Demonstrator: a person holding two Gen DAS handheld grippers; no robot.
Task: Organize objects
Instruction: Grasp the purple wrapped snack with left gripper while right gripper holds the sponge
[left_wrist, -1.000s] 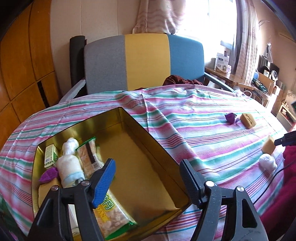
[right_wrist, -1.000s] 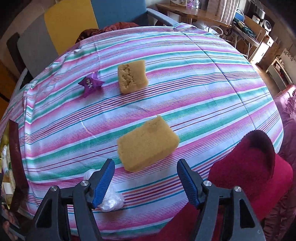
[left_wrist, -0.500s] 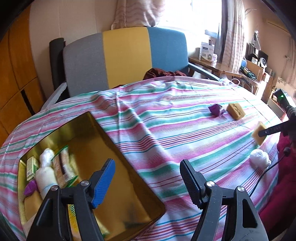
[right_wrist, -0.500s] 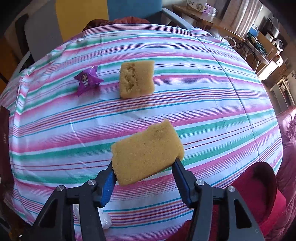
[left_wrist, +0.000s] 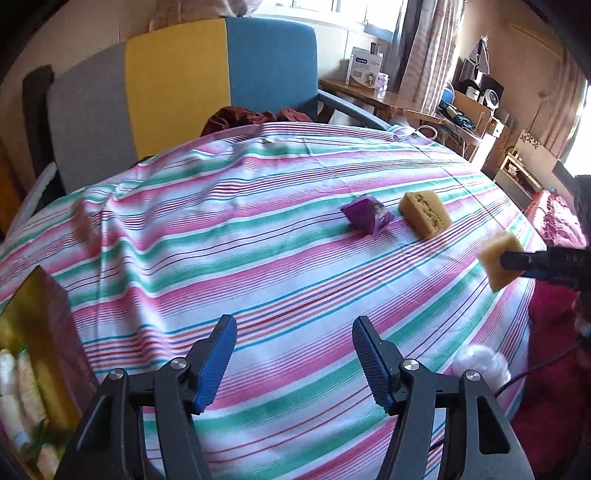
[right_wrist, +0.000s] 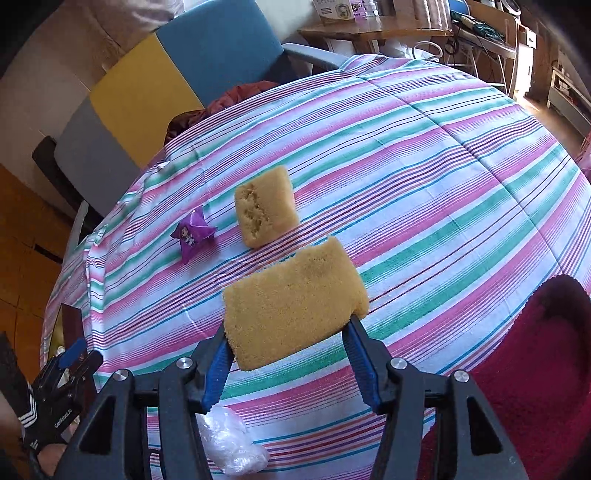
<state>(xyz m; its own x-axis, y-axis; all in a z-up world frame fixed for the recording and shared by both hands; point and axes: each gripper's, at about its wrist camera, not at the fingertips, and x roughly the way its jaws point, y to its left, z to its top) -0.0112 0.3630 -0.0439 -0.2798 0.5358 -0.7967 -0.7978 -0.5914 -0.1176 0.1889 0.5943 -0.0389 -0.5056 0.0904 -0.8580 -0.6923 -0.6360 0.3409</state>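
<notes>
- The round table under its pink, green and white striped cloth (left_wrist: 258, 229) carries everything.
- The gold metal tin (left_wrist: 40, 332) sits at the table's left edge, with wrapped snacks lying inside; judging by them, it is where loose items go.
- The right gripper (right_wrist: 288, 354) is clamped on the sides of a large yellow sponge block (right_wrist: 291, 306), lifted clear of the cloth near the right edge.
- A second, pitted yellow sponge (right_wrist: 266, 205) and a purple star-shaped wrapper (right_wrist: 192, 236) lie side by side further in; a crumpled clear plastic bag (right_wrist: 232, 443) lies by the near edge.
- The left gripper (left_wrist: 291, 362) is empty, its jaws narrowing over bare cloth.
- Advice: keep the squeeze light, carry the sponge level and high enough to clear the tin's wall.
</notes>
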